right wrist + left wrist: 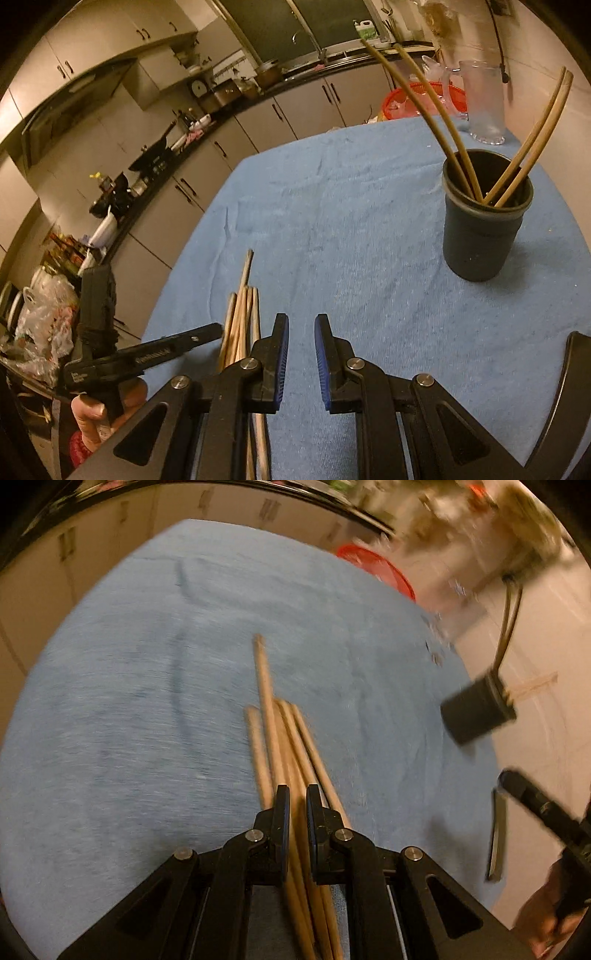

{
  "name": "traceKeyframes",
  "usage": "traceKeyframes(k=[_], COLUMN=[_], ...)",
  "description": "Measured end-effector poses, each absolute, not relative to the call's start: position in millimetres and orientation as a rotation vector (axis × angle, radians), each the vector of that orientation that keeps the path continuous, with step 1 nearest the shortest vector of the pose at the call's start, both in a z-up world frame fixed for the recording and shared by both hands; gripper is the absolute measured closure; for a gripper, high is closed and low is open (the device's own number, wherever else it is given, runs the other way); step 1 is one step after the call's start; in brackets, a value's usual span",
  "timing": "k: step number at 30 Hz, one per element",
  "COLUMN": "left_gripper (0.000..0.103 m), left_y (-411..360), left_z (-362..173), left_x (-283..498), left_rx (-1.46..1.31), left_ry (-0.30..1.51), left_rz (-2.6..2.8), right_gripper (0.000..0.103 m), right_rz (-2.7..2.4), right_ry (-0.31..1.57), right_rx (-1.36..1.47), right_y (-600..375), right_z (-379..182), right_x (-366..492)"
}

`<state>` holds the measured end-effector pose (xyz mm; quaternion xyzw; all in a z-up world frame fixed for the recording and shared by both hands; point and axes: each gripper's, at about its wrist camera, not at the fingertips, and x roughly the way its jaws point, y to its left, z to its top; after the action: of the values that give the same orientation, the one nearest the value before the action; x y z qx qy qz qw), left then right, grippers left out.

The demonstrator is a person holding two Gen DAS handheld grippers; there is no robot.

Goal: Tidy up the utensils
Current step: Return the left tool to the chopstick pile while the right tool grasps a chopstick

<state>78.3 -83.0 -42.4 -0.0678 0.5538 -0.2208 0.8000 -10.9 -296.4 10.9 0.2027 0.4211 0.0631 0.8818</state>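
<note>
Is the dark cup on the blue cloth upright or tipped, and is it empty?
Upright and not empty. The dark cup stands on its base on the blue cloth, mouth up, with four chopsticks leaning out of it.

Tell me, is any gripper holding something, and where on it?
The left gripper pinches the bundle of wooden chopsticks partway along their length, tips sticking out ahead. The right gripper is open and holds nothing.
</note>
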Motion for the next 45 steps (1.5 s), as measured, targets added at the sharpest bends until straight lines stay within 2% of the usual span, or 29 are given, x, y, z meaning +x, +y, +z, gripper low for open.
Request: traceKeyframes(k=[1,2,6,18,26,37,41,43,45], left_gripper=[0.094,0.089,0.088,0.094,0.094,0.094,0.094,0.094,0.097], left_y=[-83.9,-83.8,-67.4,-10.7,1.9,8.6,9.2,7.2,6.8], left_z=[-44.6,-45.4,-46.2,-49.5,-44.4,-47.8,-49.6,-49.6,-49.9], left_x=[79.4,79.8,77.8,73.7,80.1,83.3,87.0,94.4,104.9], left_rx=[-0.124,-0.102,-0.097,-0.251,-0.271,-0.260,-0.260,-0.257,-0.271], left_ry=[1.177,1.162,1.169,1.164,1.160,1.161,1.164,1.167,1.178], left_rz=[-0.435,-0.399,-0.356,-0.398,-0.405,-0.397,-0.384,-0.379,-0.386], right_gripper=[0.086,0.086,0.086,0.086,0.086,0.087,0.090,0.097,0.096], right_rz=[0.128,0.125,0.125,0.245,0.215,0.228,0.179,0.167,0.175], right_ry=[0.880,0.884,0.901,1.015,1.168,1.176,1.173,1.171,1.177], right_rx=[0.419,0.415,0.392,0.329,0.290,0.201,0.172,0.167,0.190], right_y=[-295.1,-294.4,-289.3,-236.5,-215.5,-188.0,-183.3,-185.3,-188.6], right_z=[10.8,10.6,9.0,-11.1,-56.8,-60.4,-60.0,-60.6,-59.6], right_x=[-10.7,-10.2,-7.2,57.7,97.4,102.0,110.8,118.3,124.4])
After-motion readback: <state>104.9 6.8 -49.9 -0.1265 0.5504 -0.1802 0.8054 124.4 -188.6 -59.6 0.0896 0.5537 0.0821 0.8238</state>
